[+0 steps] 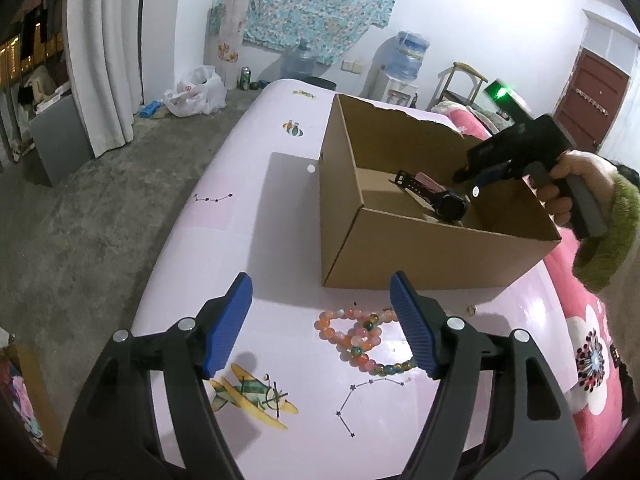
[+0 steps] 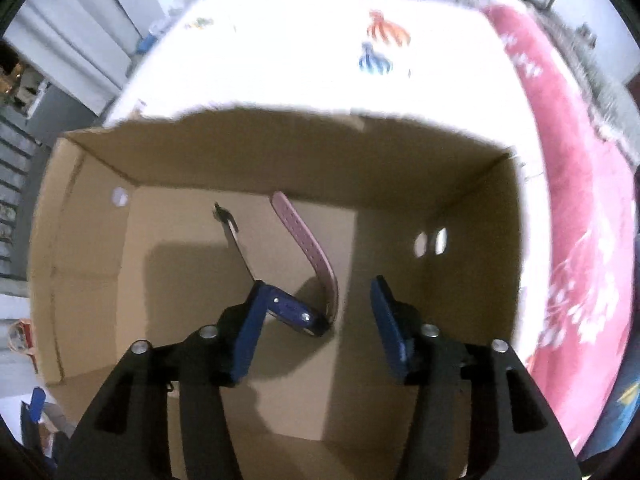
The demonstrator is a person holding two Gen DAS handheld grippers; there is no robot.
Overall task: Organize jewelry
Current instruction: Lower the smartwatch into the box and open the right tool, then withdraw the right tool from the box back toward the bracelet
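A cardboard box (image 1: 420,256) stands on the pale pink table (image 1: 256,216). Inside it lie a black watch (image 1: 448,204) and a pink strap (image 1: 426,182). In the right wrist view the box (image 2: 280,152) fills the frame, with the pink strap (image 2: 312,248) and the black watch (image 2: 288,312) on its floor. My right gripper (image 2: 316,320) is open over the box, just above the watch; it also shows in the left wrist view (image 1: 476,182). My left gripper (image 1: 320,320) is open above the table, with a pink and green bead bracelet (image 1: 360,336) between its fingers.
A small ring (image 1: 472,310) lies on the table near the box's front corner. A pink flowered blanket (image 1: 592,360) lies along the table's right side. Stickers decorate the tabletop. Water bottles, a bag and curtains stand beyond on the concrete floor.
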